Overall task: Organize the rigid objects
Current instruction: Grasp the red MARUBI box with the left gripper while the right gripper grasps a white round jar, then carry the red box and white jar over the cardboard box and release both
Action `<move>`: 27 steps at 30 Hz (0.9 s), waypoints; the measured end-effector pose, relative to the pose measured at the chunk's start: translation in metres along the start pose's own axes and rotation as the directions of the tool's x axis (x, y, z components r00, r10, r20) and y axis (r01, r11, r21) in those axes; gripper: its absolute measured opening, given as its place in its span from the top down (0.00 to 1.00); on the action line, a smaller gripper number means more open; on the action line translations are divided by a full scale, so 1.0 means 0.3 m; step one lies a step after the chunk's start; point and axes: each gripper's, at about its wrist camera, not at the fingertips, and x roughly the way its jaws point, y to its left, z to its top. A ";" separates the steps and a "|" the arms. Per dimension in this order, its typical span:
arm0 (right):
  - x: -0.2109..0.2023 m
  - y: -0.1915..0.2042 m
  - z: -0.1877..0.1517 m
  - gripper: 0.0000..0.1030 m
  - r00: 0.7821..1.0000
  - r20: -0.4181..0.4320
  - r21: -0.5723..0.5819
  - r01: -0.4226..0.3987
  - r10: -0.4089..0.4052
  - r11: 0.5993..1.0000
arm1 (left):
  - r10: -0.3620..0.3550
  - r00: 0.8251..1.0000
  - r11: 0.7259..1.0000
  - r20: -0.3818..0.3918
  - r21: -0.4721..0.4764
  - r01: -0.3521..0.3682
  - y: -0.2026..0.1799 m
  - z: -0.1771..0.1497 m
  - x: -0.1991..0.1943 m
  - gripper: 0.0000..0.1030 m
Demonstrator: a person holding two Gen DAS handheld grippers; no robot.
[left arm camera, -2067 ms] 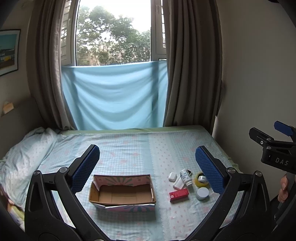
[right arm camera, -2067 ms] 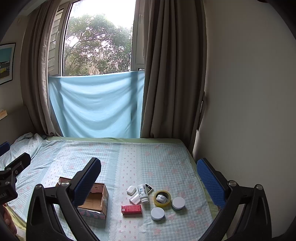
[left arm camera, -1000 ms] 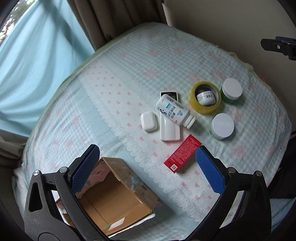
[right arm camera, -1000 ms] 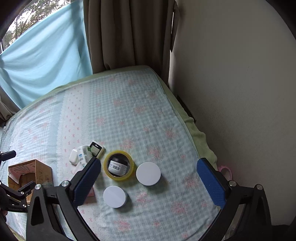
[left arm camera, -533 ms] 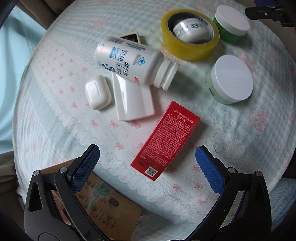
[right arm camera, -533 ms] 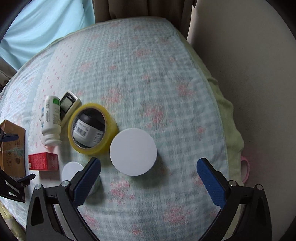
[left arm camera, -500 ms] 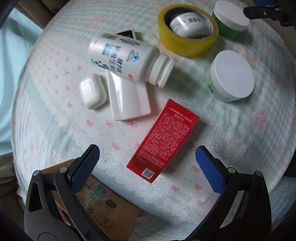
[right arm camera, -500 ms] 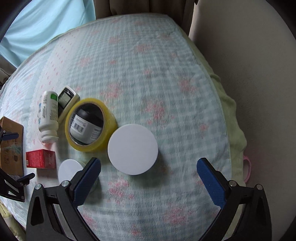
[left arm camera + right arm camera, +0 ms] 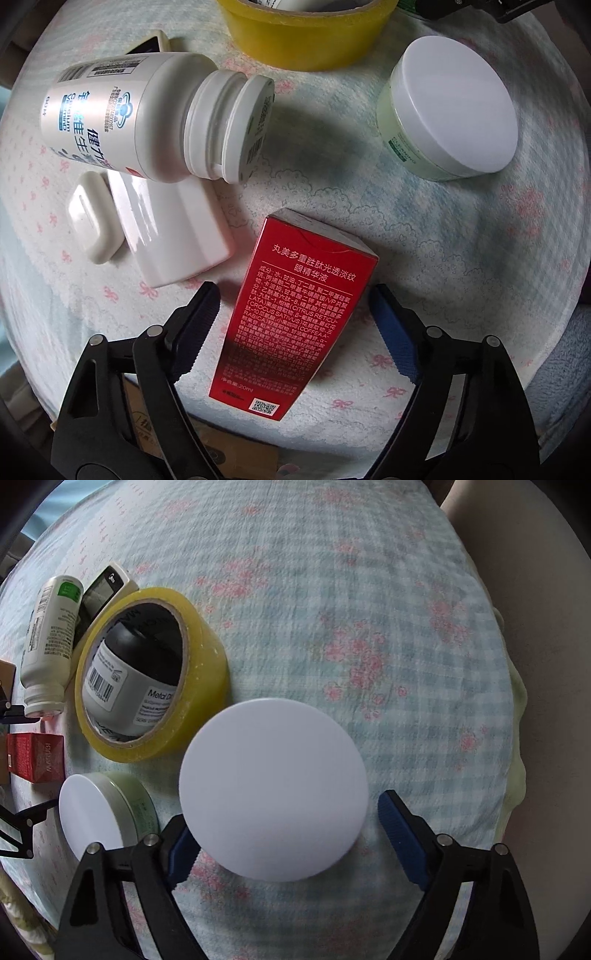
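While both tongs spread, left gripper [image 9: 291, 314] straddles red box [image 9: 295, 325], right gripper [image 9: 284, 830] white jar [image 9: 273, 788]; skewed squeeze twists box from your pads

— Where am I working?
— I see a home bedroom: a bed [image 9: 369, 590] under a checked, flower-printed sheet, with a supplement bottle [image 9: 136, 114] and cream jar [image 9: 450, 110] lying on it.

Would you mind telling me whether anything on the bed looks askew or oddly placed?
The white pill bottle lies on its side, propped across a flat white device. A small dark container sits inside the yellow tape roll. Nothing looks spilled or damaged.
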 end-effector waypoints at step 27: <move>-0.188 0.023 -0.073 0.38 0.999 0.040 0.128 0.012 -0.017 0.992 | -0.058 0.995 0.966 0.087 -0.245 0.078 0.075 -0.029 -0.261 0.64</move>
